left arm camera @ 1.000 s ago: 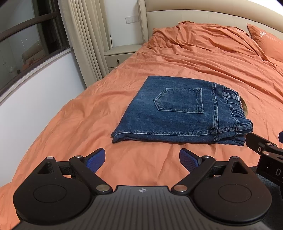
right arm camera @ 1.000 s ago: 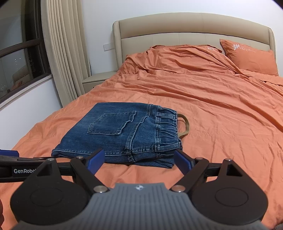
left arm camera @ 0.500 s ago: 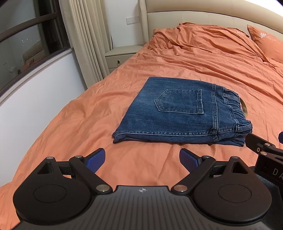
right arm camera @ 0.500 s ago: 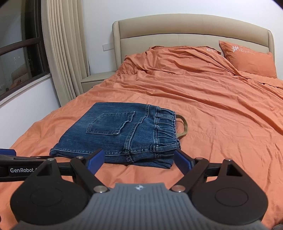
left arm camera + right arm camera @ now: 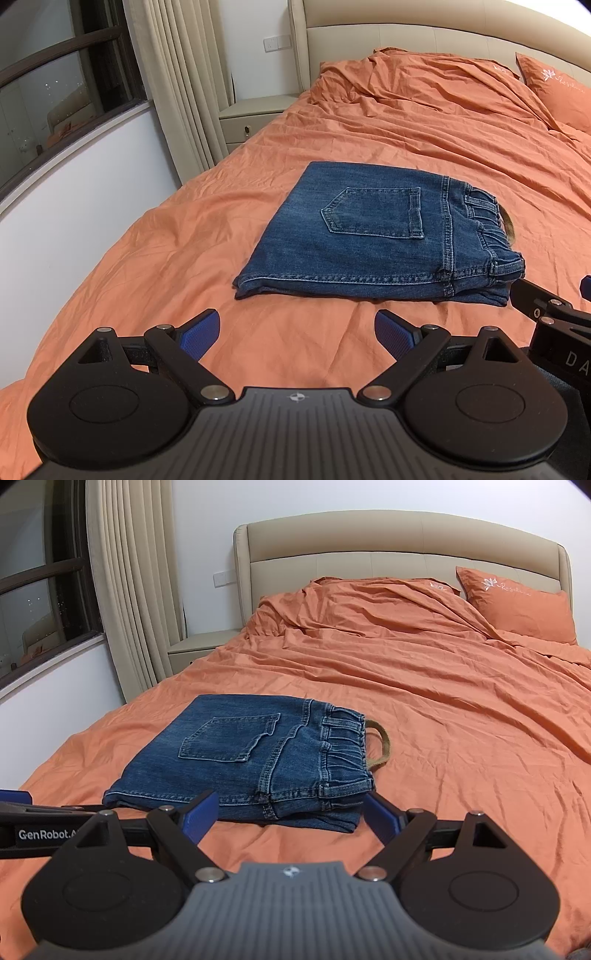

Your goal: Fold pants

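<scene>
A pair of blue denim pants (image 5: 373, 232) lies folded into a flat rectangle on the orange bed sheet (image 5: 184, 251), back pocket up, waistband to the right. It also shows in the right wrist view (image 5: 258, 753), with a tan loop (image 5: 382, 744) sticking out at the waistband. My left gripper (image 5: 297, 332) is open and empty, above the sheet just in front of the pants. My right gripper (image 5: 290, 814) is open and empty, at the near edge of the pants. Its black body shows at the right in the left wrist view (image 5: 554, 332).
A beige headboard (image 5: 399, 554) and an orange pillow (image 5: 517, 605) are at the far end. A rumpled orange duvet (image 5: 369, 609) lies below them. A beige nightstand (image 5: 255, 118), curtains (image 5: 177, 81) and a window wall (image 5: 62, 206) stand to the left.
Both grippers have drawn back slightly and tilted up, so the pants sit a little lower in both views. The pants have not moved. Both grippers stay open.
</scene>
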Motion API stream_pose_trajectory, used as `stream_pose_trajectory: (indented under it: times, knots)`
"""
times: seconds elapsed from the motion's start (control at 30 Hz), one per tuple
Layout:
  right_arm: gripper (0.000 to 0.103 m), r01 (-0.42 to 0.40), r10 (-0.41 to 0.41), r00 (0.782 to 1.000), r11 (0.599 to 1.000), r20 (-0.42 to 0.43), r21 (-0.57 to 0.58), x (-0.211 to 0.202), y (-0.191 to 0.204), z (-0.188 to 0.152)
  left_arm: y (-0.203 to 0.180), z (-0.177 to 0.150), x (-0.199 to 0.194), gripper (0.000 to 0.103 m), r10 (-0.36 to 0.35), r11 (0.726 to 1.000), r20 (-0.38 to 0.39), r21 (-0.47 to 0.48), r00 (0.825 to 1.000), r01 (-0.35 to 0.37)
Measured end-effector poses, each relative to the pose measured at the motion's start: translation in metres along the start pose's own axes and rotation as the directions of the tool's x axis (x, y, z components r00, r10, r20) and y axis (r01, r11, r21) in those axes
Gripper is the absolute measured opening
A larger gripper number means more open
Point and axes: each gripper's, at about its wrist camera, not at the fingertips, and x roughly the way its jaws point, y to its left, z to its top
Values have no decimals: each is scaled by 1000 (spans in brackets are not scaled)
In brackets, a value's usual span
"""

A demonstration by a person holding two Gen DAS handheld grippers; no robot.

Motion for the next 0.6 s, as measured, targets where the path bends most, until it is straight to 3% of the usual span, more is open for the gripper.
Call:
stream_pose_trajectory:
  times: [0.6]
  knots:
    - [82,0,0,1000,1000,0,-1,0,0,0,0,2,-3,103,-8,1000,7,-9,1000,8]
